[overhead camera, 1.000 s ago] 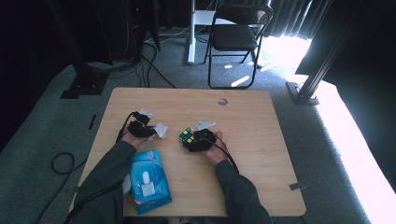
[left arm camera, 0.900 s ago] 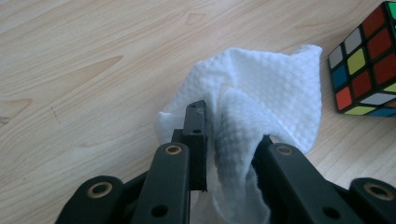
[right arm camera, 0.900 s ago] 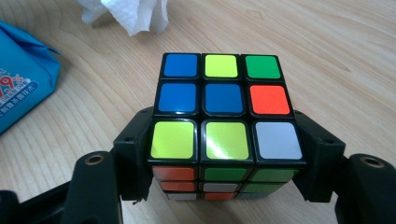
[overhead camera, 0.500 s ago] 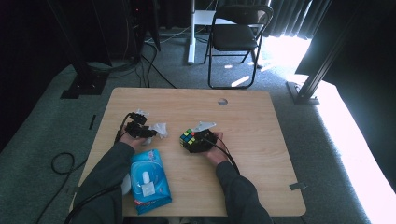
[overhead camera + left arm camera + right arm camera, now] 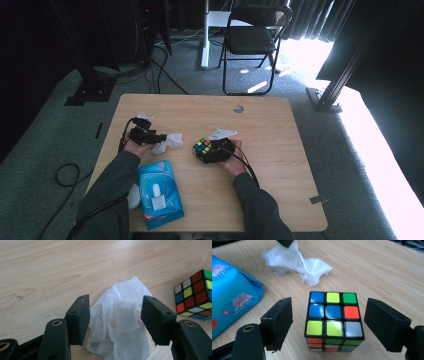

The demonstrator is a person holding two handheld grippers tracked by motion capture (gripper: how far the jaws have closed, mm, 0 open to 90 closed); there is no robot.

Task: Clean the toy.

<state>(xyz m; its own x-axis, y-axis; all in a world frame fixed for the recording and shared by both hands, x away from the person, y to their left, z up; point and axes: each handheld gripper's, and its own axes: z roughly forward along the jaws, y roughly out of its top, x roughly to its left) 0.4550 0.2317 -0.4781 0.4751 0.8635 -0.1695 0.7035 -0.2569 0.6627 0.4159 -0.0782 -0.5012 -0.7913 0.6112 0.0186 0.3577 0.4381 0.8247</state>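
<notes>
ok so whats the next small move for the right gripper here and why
Probably close the right gripper on the Rubik's cube. Its jaws stand open on either side of the cube, with a gap on both sides, and the cube sits squarely between them on the table. The left gripper is open around the crumpled tissue.

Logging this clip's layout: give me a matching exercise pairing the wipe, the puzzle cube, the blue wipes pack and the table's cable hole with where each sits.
Things:
1. white wipe
2. puzzle cube
3. blue wipes pack
4. cable hole

Places:
A. near the table's far edge
B. between the open right gripper's jaws
C. near edge, by the left forearm
D. between the open left gripper's jaws

Pairs: 1-D, 2-B, 3-C, 4-A
</notes>
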